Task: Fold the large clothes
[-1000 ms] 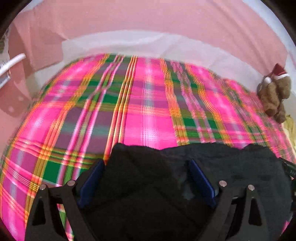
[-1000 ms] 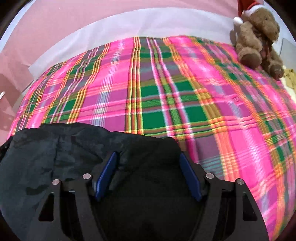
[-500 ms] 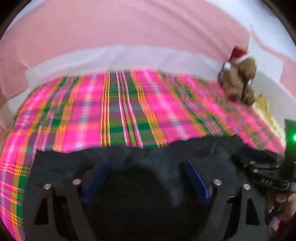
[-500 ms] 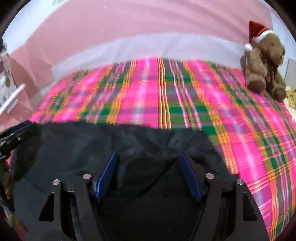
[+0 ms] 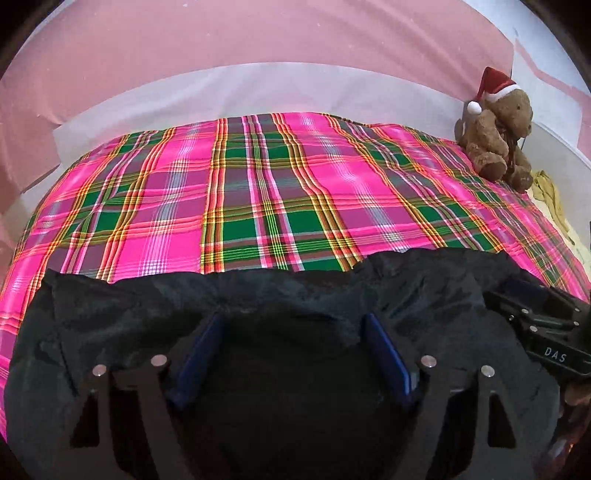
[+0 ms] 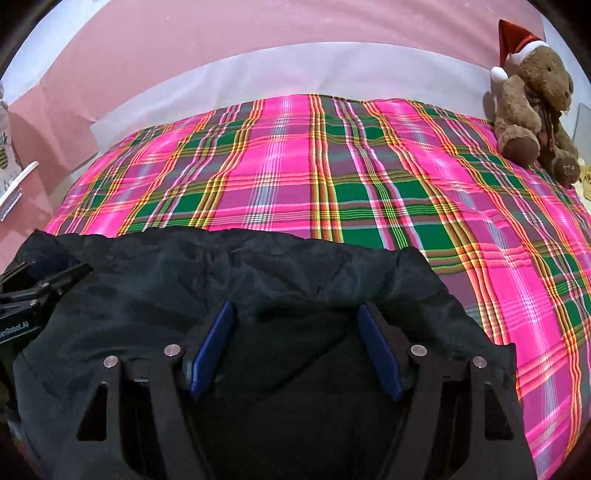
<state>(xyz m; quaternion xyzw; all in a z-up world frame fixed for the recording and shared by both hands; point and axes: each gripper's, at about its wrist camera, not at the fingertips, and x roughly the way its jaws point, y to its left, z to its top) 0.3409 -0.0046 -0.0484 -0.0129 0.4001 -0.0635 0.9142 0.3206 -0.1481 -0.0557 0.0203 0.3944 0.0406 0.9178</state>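
A pink wall (image 5: 258,33) fills the top of both views, and below it a bed is covered with a bright pink and green checked blanket (image 5: 258,192). A brown teddy bear (image 5: 495,140) in a red hat sits at the upper right of the frame.

The dark garment (image 5: 129,317) lies across the bottom of both pictures, on the near part of the blanket. Its far edge runs from left to right, so its long way goes across the frame. The rest of the blanket beyond it is bare.

The left gripper (image 5: 291,354) is at the bottom middle of its view. Its blue pads (image 5: 388,358) stand wide apart, with dark cloth bunched between them. I cannot tell if they press on the cloth. The right gripper (image 6: 295,347) looks the same in its own view: pads spread, cloth between, and I cannot tell if it is held.

The two grippers are side by side along the garment, the left near its left part and the right near its right end. Both look about equally close to the far edge. I think the next move takes the cloth away from the camera, toward the bare blanket.
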